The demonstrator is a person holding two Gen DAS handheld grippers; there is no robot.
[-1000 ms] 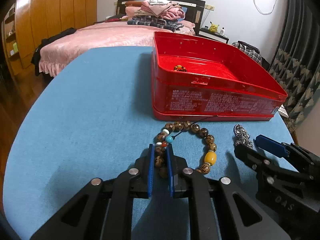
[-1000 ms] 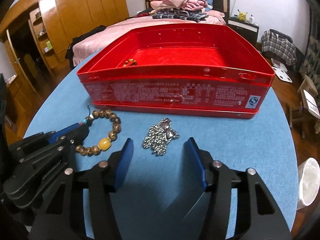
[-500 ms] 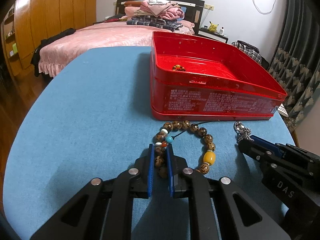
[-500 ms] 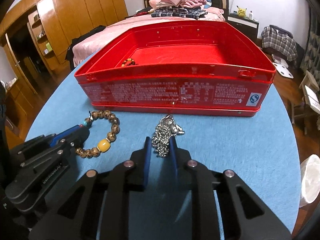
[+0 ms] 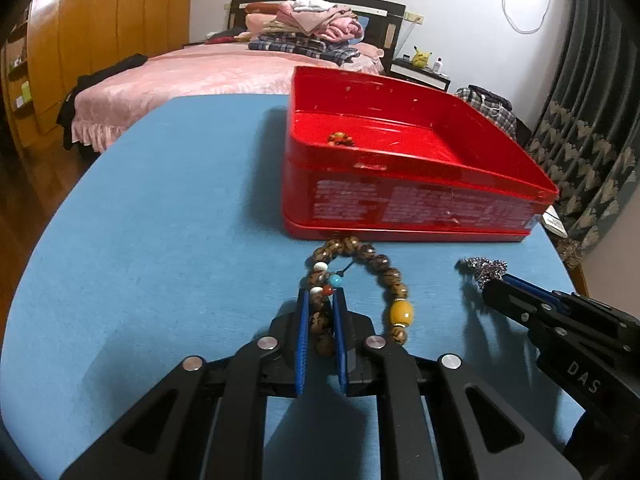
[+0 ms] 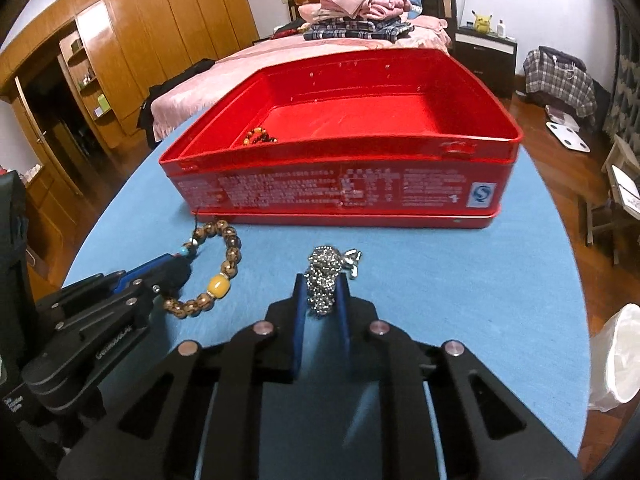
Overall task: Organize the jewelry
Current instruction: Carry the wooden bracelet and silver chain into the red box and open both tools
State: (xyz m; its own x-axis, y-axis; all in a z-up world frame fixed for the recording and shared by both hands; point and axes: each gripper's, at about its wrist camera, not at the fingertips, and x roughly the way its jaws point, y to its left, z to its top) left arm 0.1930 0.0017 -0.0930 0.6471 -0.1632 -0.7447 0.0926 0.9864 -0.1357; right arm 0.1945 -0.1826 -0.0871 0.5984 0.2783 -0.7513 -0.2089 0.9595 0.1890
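**Gripping two pieces, one already boxed**

Landmark: red tin (image 6: 340, 192) on the blue table (image 5: 160, 240). One small beaded piece (image 6: 259, 137) lies inside the tin, near its front-left corner. Two pieces remain outside, just in front of the tin. Left gripper (image 5: 321, 322) is clenched on the wooden bead bracelet (image 5: 394, 280). Right gripper (image 6: 322, 300) is closing its jaws, pads pressing the silver chain (image 6: 325, 276) bunched between them. Judgement: roughly a third done; lifting and dropping both into the tin remains.

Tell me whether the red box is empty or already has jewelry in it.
Not empty. The red box stands open with no lid on it, and one small orange-and-dark beaded bracelet lies on its floor near the front left corner; the rest is bare.
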